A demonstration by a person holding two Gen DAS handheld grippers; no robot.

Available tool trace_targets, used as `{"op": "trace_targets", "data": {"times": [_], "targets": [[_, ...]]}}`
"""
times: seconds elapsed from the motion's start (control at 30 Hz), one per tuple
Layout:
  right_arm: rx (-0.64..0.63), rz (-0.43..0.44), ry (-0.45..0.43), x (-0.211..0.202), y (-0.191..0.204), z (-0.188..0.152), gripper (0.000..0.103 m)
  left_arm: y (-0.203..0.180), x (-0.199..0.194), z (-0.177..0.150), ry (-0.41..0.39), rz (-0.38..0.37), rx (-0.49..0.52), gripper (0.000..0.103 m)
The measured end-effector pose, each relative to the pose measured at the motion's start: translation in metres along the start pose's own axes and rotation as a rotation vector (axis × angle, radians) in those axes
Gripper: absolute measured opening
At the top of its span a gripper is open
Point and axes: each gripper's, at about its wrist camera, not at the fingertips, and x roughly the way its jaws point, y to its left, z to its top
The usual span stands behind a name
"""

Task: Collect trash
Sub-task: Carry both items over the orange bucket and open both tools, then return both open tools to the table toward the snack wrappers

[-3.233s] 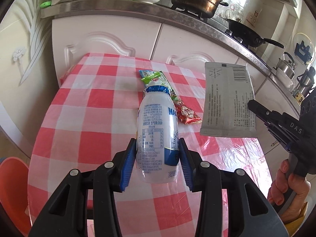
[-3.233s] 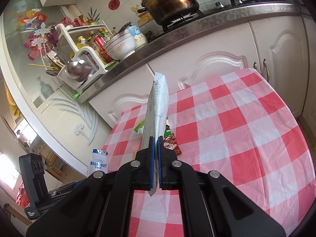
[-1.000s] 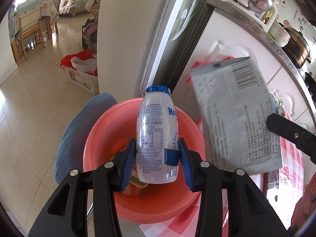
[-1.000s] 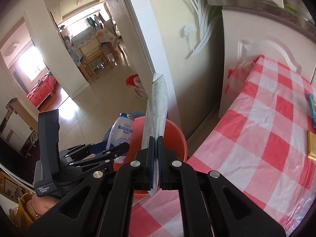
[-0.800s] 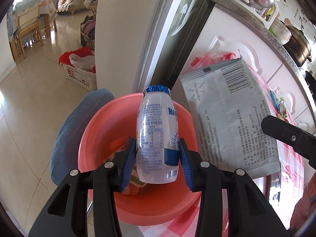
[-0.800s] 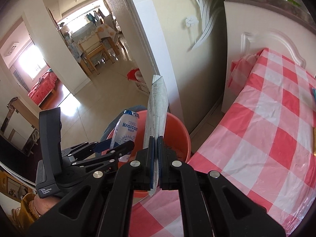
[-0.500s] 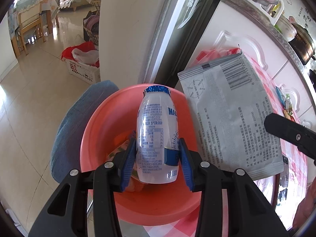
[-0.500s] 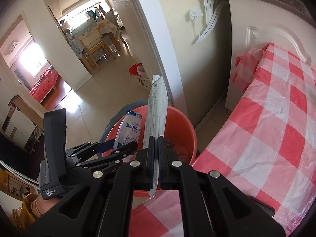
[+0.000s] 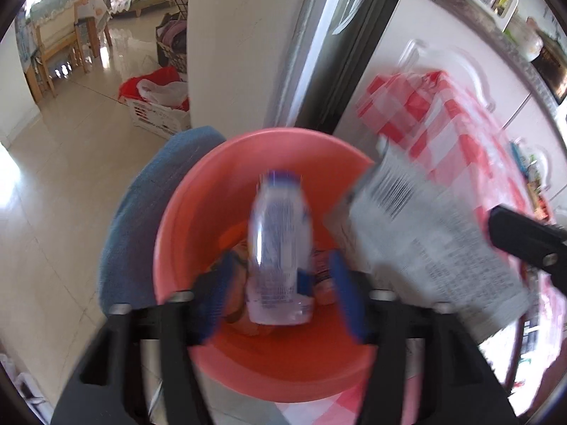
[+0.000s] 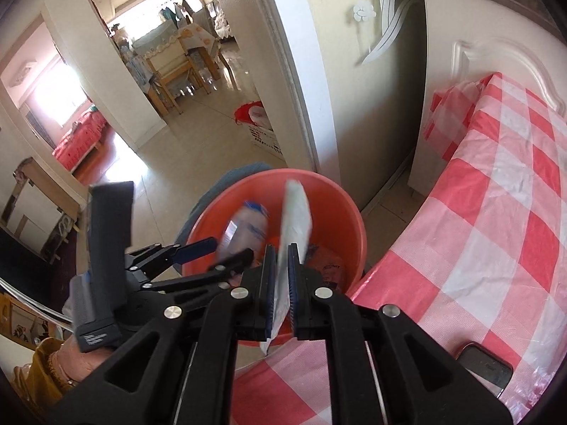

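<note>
Orange-red plastic: the bucket [image 9: 184, 233] sits on the floor just beside the desk [image 10: 503, 233], open mouth up, with older wrappers dim at its bottom.
Left gripper [image 9: 280, 287]: half a second ago its blue fingers [image 9: 345, 294] were clamped on the bottle; now they stand apart, with a clear gap on each side.
Bottle [image 9: 280, 248]: white with a blue cap, blurred, upright between the parted fingers and over the bucket's mouth; it looks released and dropping in, though the blur hides whether it has landed.
Right gripper [image 10: 278, 283]: its fingers were shut tight on the packet before; now a narrow gap shows either side of the sheet, so the grip seems to be loosening, though whether it has let go cannot be told.
Packet [image 9: 436, 248]: grey-white with a barcode, blurred, its upper part leaning over the bucket's rim.
Phone [image 10: 485, 366]: dark, lying near the desk's edge, apart from the action.
Meaning for the task: the bottle is as good as binned, and the packet likely follows; more wrappers appear far off on the desk.
</note>
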Motion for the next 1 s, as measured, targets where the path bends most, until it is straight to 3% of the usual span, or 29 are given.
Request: {"op": "trace_targets", "data": {"times": [0.03, 0.1, 0.37, 0.47, 0.63, 1.0], "targets": [[0.017, 0.006, -0.006, -0.003, -0.002, -0.001, 0.029, 0.001, -0.001, -0.001, -0.006, 0.014, 0.007, 0.081], [0.039, -0.013, -0.037, -0.011, -0.009, -0.002, 0.046, 0.000, -0.003, -0.001, -0.007, 0.022, 0.022, 0.081], [0.113, -0.006, -0.172, -0.058, -0.035, -0.007, 0.057, 0.002, -0.010, 0.004, -0.029, 0.037, 0.021, 0.082], [0.115, -0.047, -0.218, -0.075, -0.040, -0.007, 0.067, -0.002, -0.016, 0.007, -0.046, 0.039, 0.029, 0.084], [0.121, -0.097, -0.284, -0.098, -0.047, -0.006, 0.072, -0.013, -0.025, 0.012, -0.072, 0.032, 0.050, 0.087], [0.189, -0.126, -0.378, -0.132, -0.079, -0.018, 0.073, -0.055, -0.045, 0.022, -0.104, -0.018, 0.120, 0.089]]}}
